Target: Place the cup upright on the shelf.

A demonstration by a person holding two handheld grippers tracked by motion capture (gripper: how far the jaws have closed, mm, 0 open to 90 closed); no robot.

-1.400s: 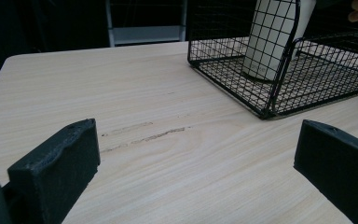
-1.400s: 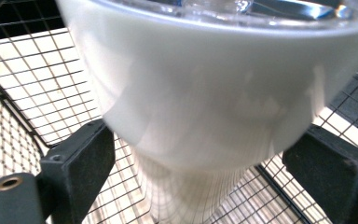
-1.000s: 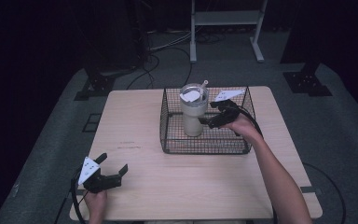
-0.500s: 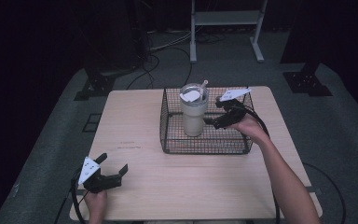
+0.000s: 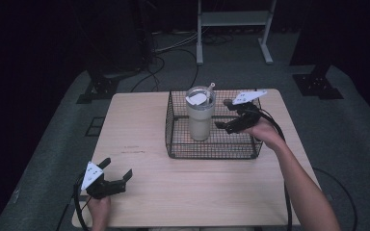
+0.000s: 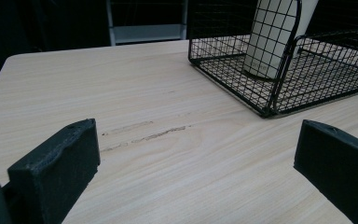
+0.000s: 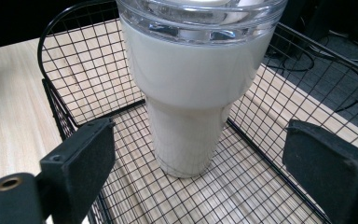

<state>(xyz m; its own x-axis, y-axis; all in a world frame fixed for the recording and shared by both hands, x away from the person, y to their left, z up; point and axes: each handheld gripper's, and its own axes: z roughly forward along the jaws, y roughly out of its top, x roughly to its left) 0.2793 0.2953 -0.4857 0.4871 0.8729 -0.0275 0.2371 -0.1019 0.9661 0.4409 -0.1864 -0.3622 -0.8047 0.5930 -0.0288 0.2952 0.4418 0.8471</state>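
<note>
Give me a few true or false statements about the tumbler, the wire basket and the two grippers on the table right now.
1. The tumbler stands upright inside the wire basket. True.
2. The right gripper is clamped on the tumbler. False: its jaws are open, with the tumbler ahead between them and untouched.
3. The left gripper sits near the table's front left corner, jaws open. True.
4. The tumbler lies tipped on its side. False: it is upright, with a clear lid and a straw on top.
5. The basket is solid plastic. False: it is black wire mesh.
</note>
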